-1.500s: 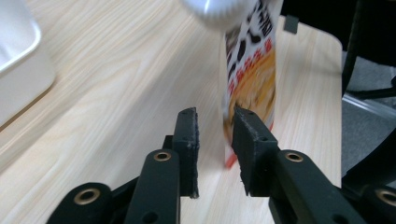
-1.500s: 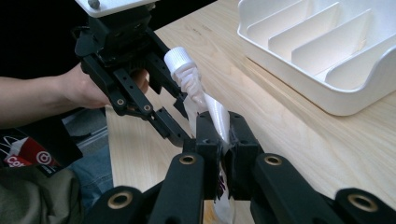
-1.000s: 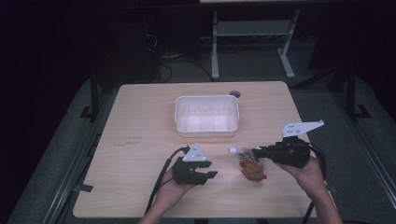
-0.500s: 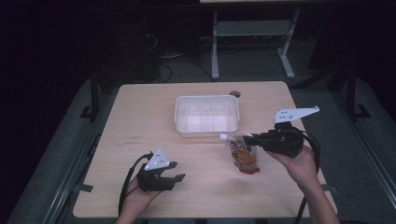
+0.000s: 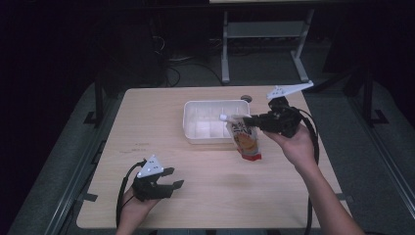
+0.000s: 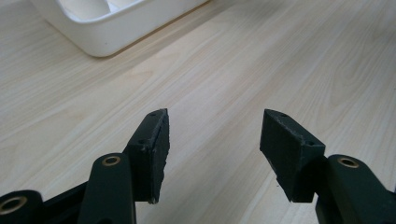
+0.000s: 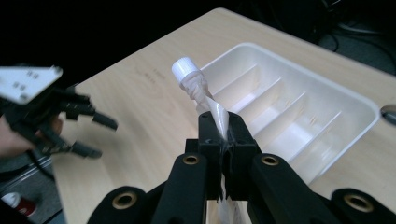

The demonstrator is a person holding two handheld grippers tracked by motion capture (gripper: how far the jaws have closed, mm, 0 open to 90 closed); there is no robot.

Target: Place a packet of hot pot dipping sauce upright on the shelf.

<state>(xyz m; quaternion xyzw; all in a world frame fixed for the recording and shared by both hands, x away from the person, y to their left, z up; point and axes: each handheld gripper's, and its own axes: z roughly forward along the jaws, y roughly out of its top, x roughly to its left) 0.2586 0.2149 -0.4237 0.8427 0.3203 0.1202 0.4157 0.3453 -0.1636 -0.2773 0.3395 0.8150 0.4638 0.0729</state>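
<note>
From the high view we see a white divided tray (image 5: 217, 122) on the far middle of the desk (image 5: 161, 122); its compartments look bare as far as we can tell. The right gripper (image 5: 243, 121) is held above the desk at the tray's right end, and a spouted pouch (image 5: 245, 140) with orange and red print hangs from it, clear of the desk, its white cap pointing left over the tray's right end. The left gripper (image 5: 174, 178) sits low at the near left of the desk, well apart from the pouch and the tray.

In the left gripper view we see its jaws standing apart over bare wood with nothing between them; they have just been opening. A corner of the tray (image 6: 107, 32) shows at the far left.

In the right gripper view we see the jaws clamped together on the pouch's (image 7: 215, 114) flat neck just below the spout, with the white cap (image 7: 183, 68) rising beyond the jaw tips. Behind it lies the tray (image 7: 299, 126), its long compartments bare. The left gripper (image 7: 93, 136) shows at the left edge, jaws apart.
</note>
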